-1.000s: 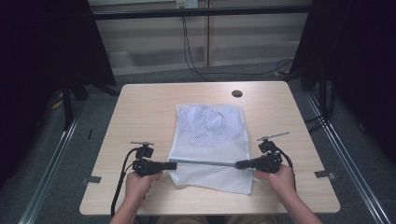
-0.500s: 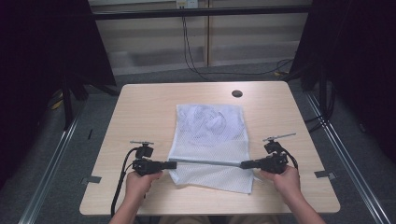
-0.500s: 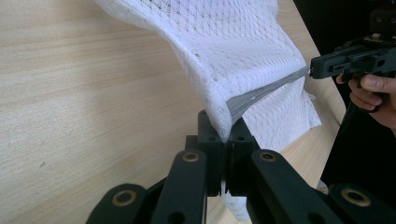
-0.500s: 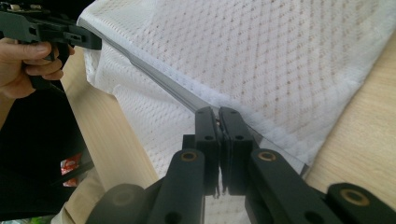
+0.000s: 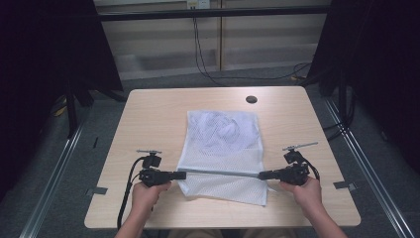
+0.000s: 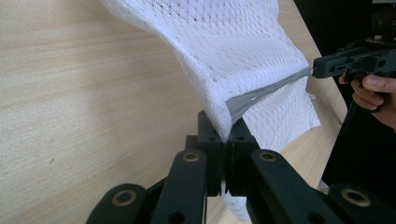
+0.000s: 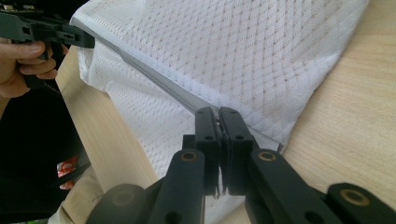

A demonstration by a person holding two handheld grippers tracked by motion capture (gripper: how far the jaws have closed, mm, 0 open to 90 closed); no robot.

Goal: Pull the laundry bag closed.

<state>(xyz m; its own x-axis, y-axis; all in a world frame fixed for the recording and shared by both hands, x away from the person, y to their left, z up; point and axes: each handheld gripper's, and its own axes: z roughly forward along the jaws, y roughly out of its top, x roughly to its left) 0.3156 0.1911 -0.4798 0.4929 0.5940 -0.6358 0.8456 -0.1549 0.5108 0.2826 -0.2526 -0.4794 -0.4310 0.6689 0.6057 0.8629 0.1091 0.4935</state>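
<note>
a white mesh bag [image 5: 221,148] is seen lying flat near the middle of a light wooden table [image 5: 148,114], its long axis running away from the person. a grey zipper band [image 5: 223,173] crosses the bag close to its near end and is drawn taut in a straight line between the two grippers. a lighter crumpled item is seen through the mesh in the far half of the bag (what it is cannot be told).

the left gripper [image 5: 178,174] is held in the left hand [image 5: 147,194] at the bag's left edge. in the left gripper view its jaws are pressed together on the mesh edge and the end of the grey band, with fabric bunched up over the tips [image 6: 227,135].

the right gripper [image 5: 265,174] is held in the right hand [image 5: 306,191] at the bag's right edge. in the right gripper view its jaws are closed on the other end of the band, at the hem [image 7: 218,116].

a dark round grommet [image 5: 251,99] is noted in the table near the far edge. black cables [image 5: 198,44] hang behind the table.
</note>
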